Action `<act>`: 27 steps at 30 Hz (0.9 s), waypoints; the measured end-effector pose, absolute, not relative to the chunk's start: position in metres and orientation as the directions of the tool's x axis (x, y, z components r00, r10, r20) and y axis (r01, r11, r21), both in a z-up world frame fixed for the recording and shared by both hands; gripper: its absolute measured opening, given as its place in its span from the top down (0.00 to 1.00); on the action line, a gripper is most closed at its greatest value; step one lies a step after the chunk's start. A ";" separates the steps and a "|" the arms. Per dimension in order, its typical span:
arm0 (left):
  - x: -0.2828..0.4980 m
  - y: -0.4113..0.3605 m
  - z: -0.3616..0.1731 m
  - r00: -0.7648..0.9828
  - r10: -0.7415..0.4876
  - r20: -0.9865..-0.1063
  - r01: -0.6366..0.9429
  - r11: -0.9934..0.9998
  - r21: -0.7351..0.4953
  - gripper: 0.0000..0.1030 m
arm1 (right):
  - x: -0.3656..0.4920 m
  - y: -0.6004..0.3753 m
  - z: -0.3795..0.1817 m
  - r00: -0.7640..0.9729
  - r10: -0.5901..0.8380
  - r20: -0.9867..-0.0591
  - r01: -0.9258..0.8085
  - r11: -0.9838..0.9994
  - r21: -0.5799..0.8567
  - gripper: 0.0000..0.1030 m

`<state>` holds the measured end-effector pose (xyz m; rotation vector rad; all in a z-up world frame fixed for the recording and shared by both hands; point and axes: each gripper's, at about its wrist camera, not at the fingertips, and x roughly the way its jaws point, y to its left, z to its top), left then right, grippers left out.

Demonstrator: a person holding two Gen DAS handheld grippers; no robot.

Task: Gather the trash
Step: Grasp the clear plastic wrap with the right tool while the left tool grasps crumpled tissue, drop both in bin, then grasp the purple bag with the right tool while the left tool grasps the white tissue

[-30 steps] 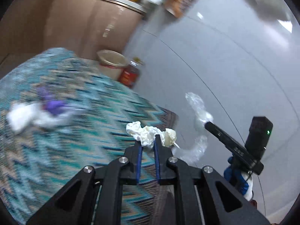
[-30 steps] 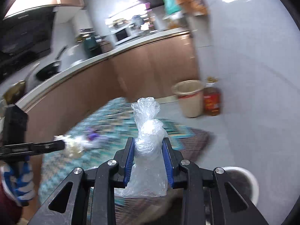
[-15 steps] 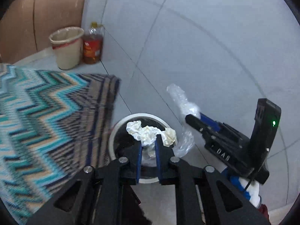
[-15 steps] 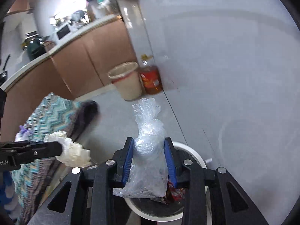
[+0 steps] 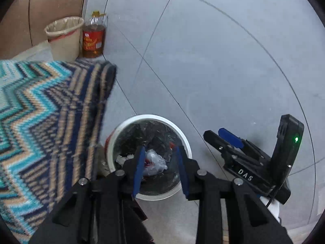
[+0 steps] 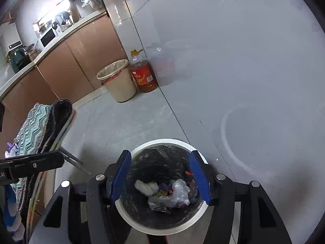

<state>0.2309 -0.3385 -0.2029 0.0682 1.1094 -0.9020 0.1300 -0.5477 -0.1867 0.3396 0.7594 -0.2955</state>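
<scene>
Home kitchen: counter [image 6: 61, 38], microwave [image 6: 47, 38], cabinets [image 6: 81, 61].

Grey tiled floor [image 6: 126, 122], white-rimmed bin [image 6: 162, 142], beige bin [image 6: 119, 85], oil bottle [image 6: 144, 75]

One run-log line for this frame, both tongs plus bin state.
left tongs: open, opening, empty | right tongs: open, opening, empty | white bin: crumpled tissue, clear plastic bag inside

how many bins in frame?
2. A white-rimmed bin with a black liner sits on the floor right below both grippers; a beige bin stands by the cabinets beside the oil bottle. Others may be out of view.
</scene>
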 end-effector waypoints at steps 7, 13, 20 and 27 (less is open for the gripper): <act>0.214 -0.283 -0.154 0.290 -0.647 -0.705 0.669 0.664 -0.334 0.70 | 0.126 -0.517 -0.156 0.737 -0.122 -0.665 0.312 0.934 0.174 0.45; 0.205 -0.234 -0.113 0.371 -0.644 -0.669 0.663 0.688 -0.295 0.70 | 0.130 -0.469 -0.110 0.800 -0.088 -0.593 0.212 0.967 0.142 0.45; 0.200 -0.169 -0.085 0.441 -0.640 -0.629 0.633 0.719 -0.288 0.65 | 0.136 -0.403 -0.068 0.853 0.000 -0.522 0.062 0.993 0.102 0.45; 0.208 -0.088 -0.082 0.507 -0.581 -0.637 0.545 0.788 -0.285 0.63 | 0.156 -0.338 -0.047 0.859 0.093 -0.503 -0.074 0.996 0.058 0.45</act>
